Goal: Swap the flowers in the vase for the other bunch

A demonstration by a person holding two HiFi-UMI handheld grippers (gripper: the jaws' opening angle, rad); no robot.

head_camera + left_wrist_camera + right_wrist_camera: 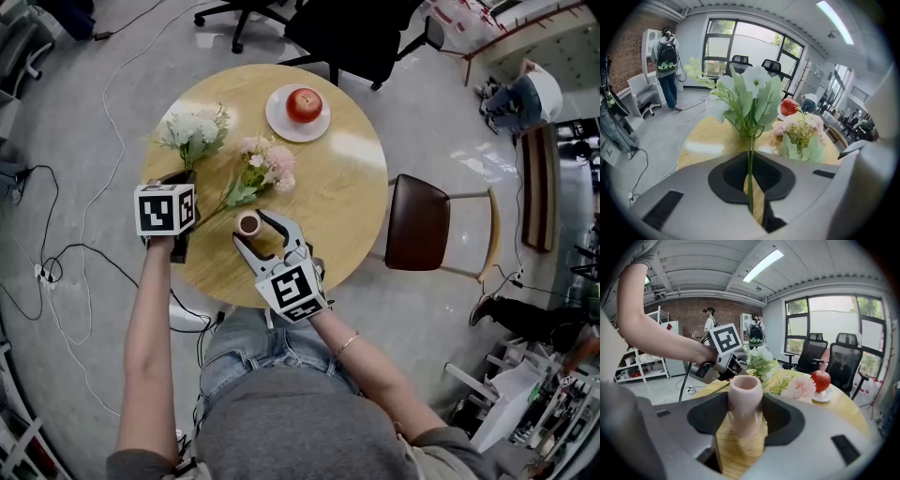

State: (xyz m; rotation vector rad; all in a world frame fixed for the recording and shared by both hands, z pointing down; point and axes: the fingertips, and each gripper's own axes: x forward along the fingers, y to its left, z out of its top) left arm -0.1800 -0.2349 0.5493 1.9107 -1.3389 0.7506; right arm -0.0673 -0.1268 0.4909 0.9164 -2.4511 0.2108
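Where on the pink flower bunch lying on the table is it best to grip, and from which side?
Probably the bare stem of the pink flower bunch, below the leaves, from above with the jaws across it. The bunch lies flat on the table, so the thin stem is exposed on top, with the blooms at the far end.

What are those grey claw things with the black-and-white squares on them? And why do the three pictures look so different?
They are grabbing tools, and a person holds one in each hand. The head view comes from a camera on the person's head, looking down at a round wooden table. The two gripper views come from little cameras riding on the tools. The left gripper has its jaws shut on the stems of the white flowers. The right gripper has its jaws closed on a small empty vase. A bunch of pink flowers lies on the table, and a red apple sits on a white plate.
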